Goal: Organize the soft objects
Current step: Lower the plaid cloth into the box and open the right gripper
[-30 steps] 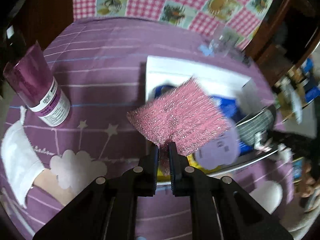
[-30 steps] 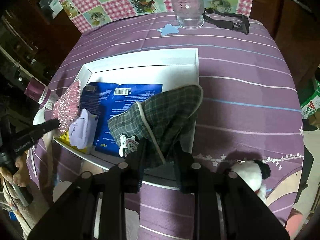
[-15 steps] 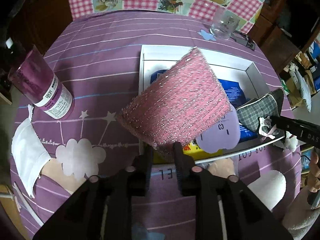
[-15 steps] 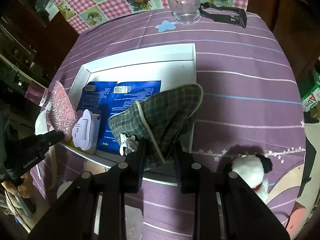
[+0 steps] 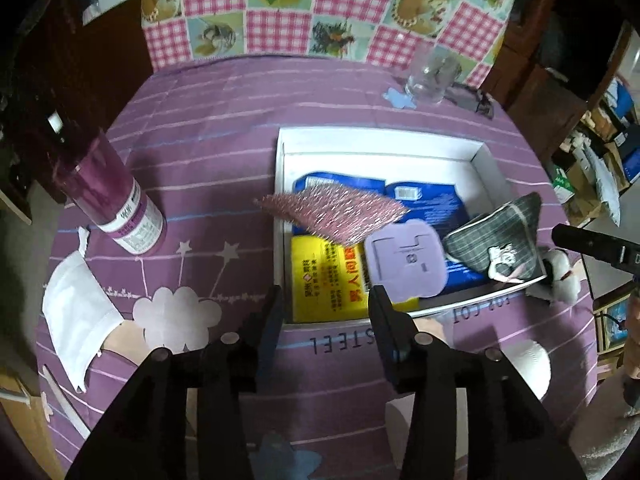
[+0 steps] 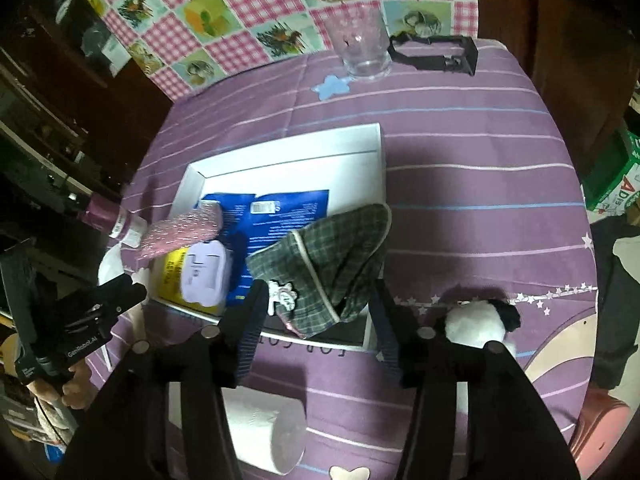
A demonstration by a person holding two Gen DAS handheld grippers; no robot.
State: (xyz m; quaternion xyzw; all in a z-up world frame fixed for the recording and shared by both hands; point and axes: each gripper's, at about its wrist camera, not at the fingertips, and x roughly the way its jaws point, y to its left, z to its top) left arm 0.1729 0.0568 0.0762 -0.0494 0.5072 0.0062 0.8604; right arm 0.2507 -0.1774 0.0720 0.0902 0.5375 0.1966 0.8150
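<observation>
The pink glittery cloth (image 5: 336, 216) (image 6: 184, 232) hangs blurred over the left wall of the white box (image 5: 380, 140) (image 6: 288, 148), free of any grip. My left gripper (image 5: 326, 300) (image 6: 100, 312) is above the box's near edge, its jaws opening with nothing between them. A green plaid pouch (image 6: 332, 256) (image 5: 500, 236) slumps over the box's near right corner. My right gripper (image 6: 318, 300) hovers just behind it, jaws opening, and the pads do not touch the pouch. A purple pad (image 5: 404, 264) rests on blue and yellow packets inside the box.
On the purple tablecloth stand a magenta bottle (image 5: 116, 200) and a white cloth (image 5: 76, 316) at the left. A glass (image 6: 362, 48) and a black clip (image 6: 436, 54) are at the far side. A panda plush (image 6: 480, 320) and a paper roll (image 6: 276, 436) lie near.
Both grippers opened and drew up and back. The pink cloth left the left jaws and dropped onto the box's left wall. The plaid pouch was let go and stays on the box corner.
</observation>
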